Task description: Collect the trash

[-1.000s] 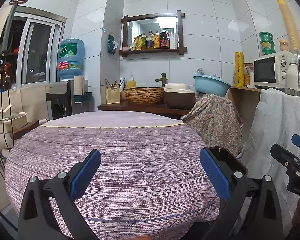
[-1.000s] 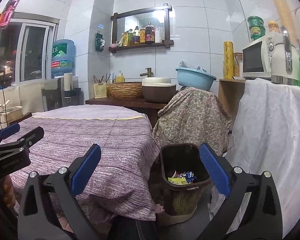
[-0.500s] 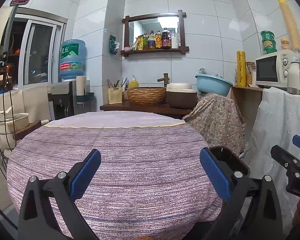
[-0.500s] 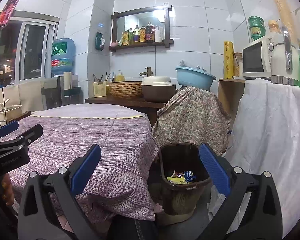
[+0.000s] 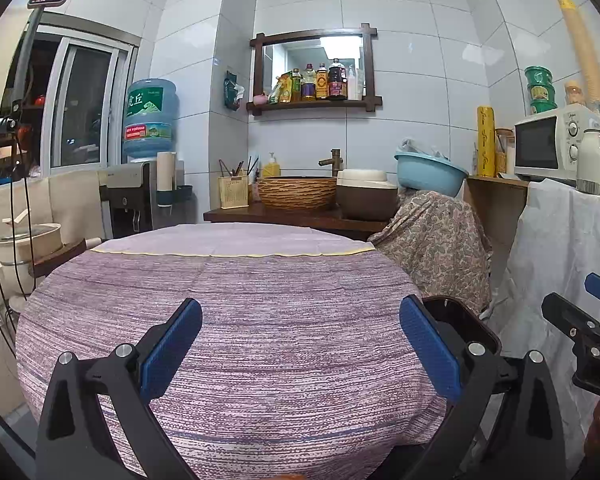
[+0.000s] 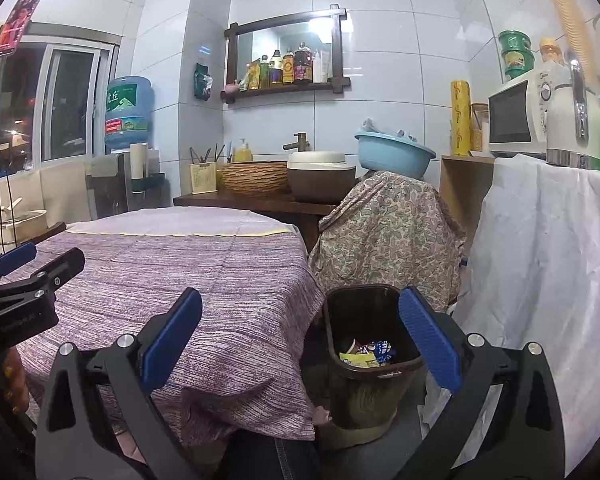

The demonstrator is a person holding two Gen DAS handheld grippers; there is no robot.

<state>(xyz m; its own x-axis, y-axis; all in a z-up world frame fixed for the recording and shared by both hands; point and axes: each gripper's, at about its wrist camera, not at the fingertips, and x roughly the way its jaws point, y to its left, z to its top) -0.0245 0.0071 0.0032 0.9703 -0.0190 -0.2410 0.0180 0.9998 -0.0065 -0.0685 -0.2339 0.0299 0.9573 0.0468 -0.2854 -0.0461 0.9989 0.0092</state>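
Observation:
A dark brown trash bin [image 6: 370, 344] stands on the floor to the right of the round table [image 6: 204, 276], and several wrappers [image 6: 370, 352] lie inside it. My right gripper [image 6: 300, 336] hangs open and empty in front of the bin and the table's edge. The bin's rim [image 5: 466, 320] peeks out behind my left gripper [image 5: 300, 348], which is open and empty above the purple striped tablecloth [image 5: 228, 320]. No trash shows on the tablecloth. Each gripper appears at the edge of the other's view.
A chair draped in paisley cloth [image 6: 388, 232] stands behind the bin. A white sheet [image 6: 548, 280] covers a counter on the right with a microwave [image 6: 520, 116]. A wooden sink counter [image 5: 300, 216] and a water dispenser [image 5: 148, 160] line the back wall.
Both views have shifted only slightly; the grippers stay open and empty, and the bin and table have not moved.

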